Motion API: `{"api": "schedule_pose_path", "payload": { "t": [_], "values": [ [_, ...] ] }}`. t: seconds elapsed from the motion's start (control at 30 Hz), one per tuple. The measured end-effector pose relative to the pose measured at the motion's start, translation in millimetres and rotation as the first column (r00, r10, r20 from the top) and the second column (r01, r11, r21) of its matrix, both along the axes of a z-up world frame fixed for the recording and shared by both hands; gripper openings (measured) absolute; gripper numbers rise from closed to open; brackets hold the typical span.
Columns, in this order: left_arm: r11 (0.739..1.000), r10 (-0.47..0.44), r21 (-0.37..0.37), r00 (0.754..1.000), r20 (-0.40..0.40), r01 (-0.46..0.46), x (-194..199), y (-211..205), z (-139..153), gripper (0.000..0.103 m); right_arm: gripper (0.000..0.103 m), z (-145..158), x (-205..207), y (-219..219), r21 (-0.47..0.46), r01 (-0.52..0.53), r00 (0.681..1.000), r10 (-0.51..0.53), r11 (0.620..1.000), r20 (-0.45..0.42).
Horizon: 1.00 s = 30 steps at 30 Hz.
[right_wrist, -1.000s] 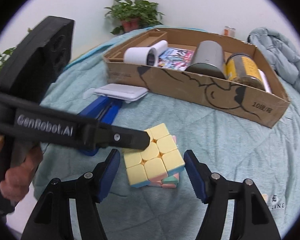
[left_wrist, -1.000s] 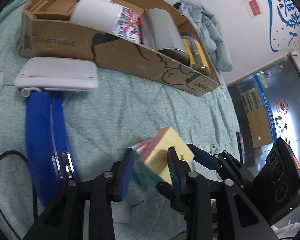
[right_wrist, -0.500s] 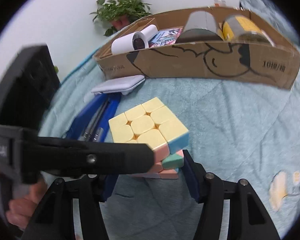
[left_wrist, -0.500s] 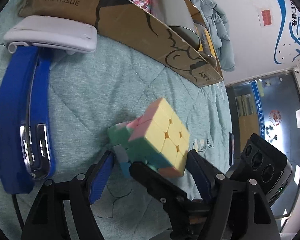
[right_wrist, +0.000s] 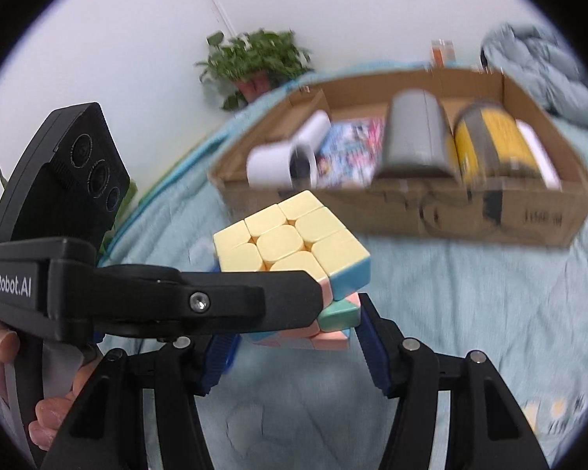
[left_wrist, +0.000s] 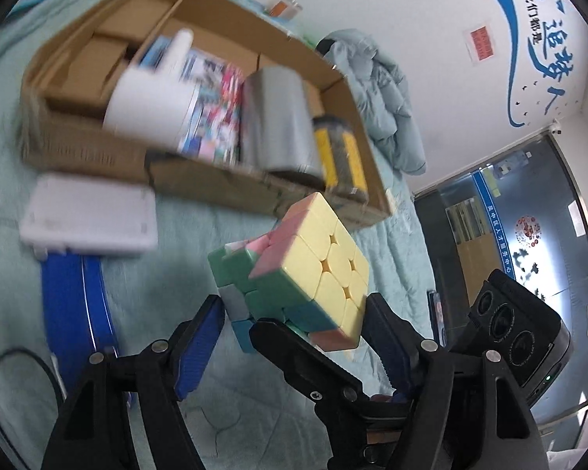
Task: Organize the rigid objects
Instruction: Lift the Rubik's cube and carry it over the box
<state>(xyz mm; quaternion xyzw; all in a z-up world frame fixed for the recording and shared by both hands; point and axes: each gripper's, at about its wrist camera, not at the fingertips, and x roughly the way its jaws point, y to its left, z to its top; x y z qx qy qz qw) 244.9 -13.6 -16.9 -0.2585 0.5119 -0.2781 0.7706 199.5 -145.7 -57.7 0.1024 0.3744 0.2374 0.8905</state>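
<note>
In the left wrist view, the left gripper [left_wrist: 294, 313] is seen with its blue pads spread; its jaws have just been opening, and the pastel puzzle cube [left_wrist: 313, 274] sits between them without being pressed by either pad. The cube is raised off the teal quilt [left_wrist: 168, 266], its layers are twisted out of line, and a black finger [left_wrist: 313, 364] of the other tool crosses beneath it. Beyond the cube, a cardboard box [left_wrist: 200, 180] lies on the quilt, and a white roll [left_wrist: 153, 105], a grey cylinder [left_wrist: 278, 125] and a yellow-labelled jar [left_wrist: 341, 156] are lying in it. A white flat case [left_wrist: 90, 215] is found just in front of the box, with a blue stapler [left_wrist: 74, 305] touching its near edge. In the right wrist view, the cube is pinched at its lower layers by the right gripper [right_wrist: 294, 333], whose jaws have just been closing. The cube is held in the air on the near side of the box, outside it. A finger [right_wrist: 215, 305] of the left gripper is laid across the near face of the cube, and the tool's handle is gripped by the person's left hand [right_wrist: 51, 419]. A potted plant [right_wrist: 254, 58] stands by the wall, beyond the quilt.
</note>
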Motion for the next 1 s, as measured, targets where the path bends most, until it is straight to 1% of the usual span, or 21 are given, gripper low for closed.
{"api": "schedule_pose_path", "payload": {
  "t": [0.1, 0.2, 0.3, 0.37, 0.53, 0.6, 0.7, 0.83, 0.93, 1.0],
  "values": [
    [1.000, -0.011, 0.015, 0.999, 0.049, 0.011, 23.3, 4.9, 23.0, 0.071, 0.057, 16.2, 19.0, 5.7, -0.007, 0.012, 0.999, -0.012, 1.000, 0.047],
    [1.000, -0.019, 0.020, 0.997, 0.070, 0.018, 47.8, 10.8, 37.0, 0.071, 0.057, 29.5, 42.4, 7.4, 0.001, 0.025, 0.997, -0.025, 1.000, 0.077],
    [0.999, -0.030, 0.033, 0.997, 0.075, 0.028, 76.0, 15.8, 45.9, 0.071, 0.057, 34.0, 64.5, 9.0, 0.010, 0.033, 0.996, -0.034, 0.999, 0.079],
    [0.999, -0.036, 0.035, 0.997, 0.066, 0.034, 91.2, 19.6, 45.0, 0.071, 0.057, 33.4, 78.2, 9.8, 0.009, 0.039, 0.997, -0.040, 0.999, 0.070],
    [0.997, -0.064, 0.053, 0.998, 0.014, 0.063, 129.6, 22.2, 24.9, 0.071, 0.057, 18.3, 109.6, 15.3, -0.002, 0.060, 0.998, -0.060, 0.998, 0.006],
    [0.995, -0.082, 0.053, 0.996, 0.020, 0.081, 139.9, 21.3, 21.4, 0.071, 0.057, 14.5, 113.8, 16.9, -0.016, 0.077, 0.997, -0.076, 0.997, 0.006],
    [0.993, -0.094, 0.069, 0.995, 0.020, 0.093, 146.5, 19.6, 22.0, 0.071, 0.057, 13.2, 118.1, 14.6, -0.003, 0.098, 0.995, -0.098, 0.995, 0.004],
    [0.992, -0.101, 0.072, 0.995, 0.009, 0.100, 154.2, 16.8, 19.4, 0.071, 0.057, 13.0, 119.7, 13.4, -0.015, 0.132, 0.991, -0.132, 0.991, 0.017],
    [0.991, -0.101, 0.095, 0.995, 0.019, 0.099, 156.8, 12.5, 20.0, 0.071, 0.057, 14.5, 120.1, 12.6, -0.022, 0.147, 0.989, -0.147, 0.989, 0.019],
    [0.990, -0.104, 0.101, 0.994, 0.011, 0.103, 159.6, 8.8, 19.7, 0.071, 0.057, 14.2, 120.5, 12.7, -0.025, 0.152, 0.988, -0.152, 0.988, 0.014]
  ]
}}
